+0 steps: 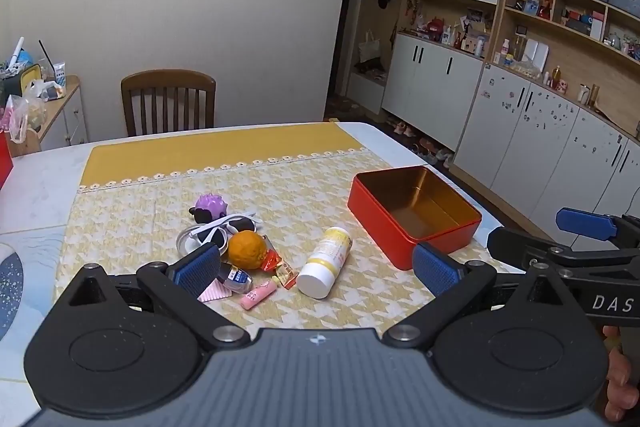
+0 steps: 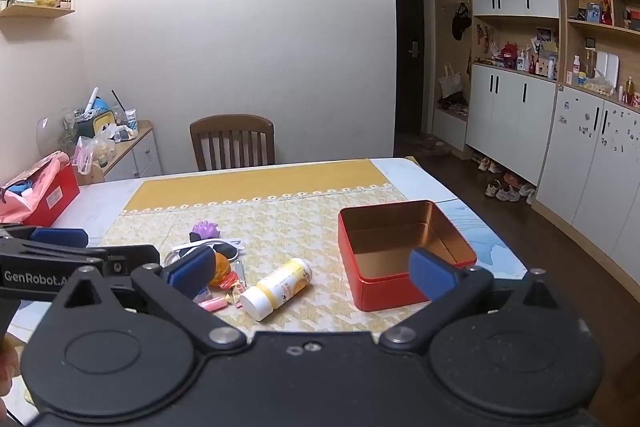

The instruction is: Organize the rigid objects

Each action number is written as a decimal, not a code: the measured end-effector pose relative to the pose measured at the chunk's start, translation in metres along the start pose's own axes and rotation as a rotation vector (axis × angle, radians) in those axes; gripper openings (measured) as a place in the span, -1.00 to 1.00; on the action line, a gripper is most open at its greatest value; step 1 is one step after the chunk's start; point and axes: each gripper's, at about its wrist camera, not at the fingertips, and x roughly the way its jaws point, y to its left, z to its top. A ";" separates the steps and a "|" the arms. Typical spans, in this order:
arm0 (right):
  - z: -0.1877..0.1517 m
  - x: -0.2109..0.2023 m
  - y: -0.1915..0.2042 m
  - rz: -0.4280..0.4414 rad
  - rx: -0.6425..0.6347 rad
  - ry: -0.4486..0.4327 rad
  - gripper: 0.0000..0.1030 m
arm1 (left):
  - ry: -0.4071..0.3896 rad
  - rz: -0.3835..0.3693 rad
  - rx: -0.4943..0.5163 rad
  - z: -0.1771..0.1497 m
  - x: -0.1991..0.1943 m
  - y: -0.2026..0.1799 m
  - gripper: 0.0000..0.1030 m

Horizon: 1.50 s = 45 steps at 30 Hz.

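Note:
An open red tin box with a gold inside stands empty on the right of the yellow tablecloth. A white and yellow bottle lies on its side left of it. Further left is a pile: an orange, white sunglasses, a purple toy, a pink tube and snack packets. My left gripper is open and empty, above the near table edge. My right gripper is open and empty too, beside the left one.
A wooden chair stands at the table's far side. White cabinets and shelves fill the right wall. A red box with pink bags sits at the table's far left. A cluttered sideboard stands behind it.

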 end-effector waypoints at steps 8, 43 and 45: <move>0.001 0.001 0.003 -0.001 -0.014 0.001 1.00 | -0.002 -0.006 -0.028 0.000 -0.001 0.006 1.00; 0.018 0.043 0.009 0.084 -0.050 0.037 0.99 | -0.116 0.095 -0.003 0.014 0.020 0.031 1.00; 0.018 0.049 0.009 0.094 -0.051 0.046 0.98 | -0.117 0.091 -0.001 0.014 0.024 0.034 1.00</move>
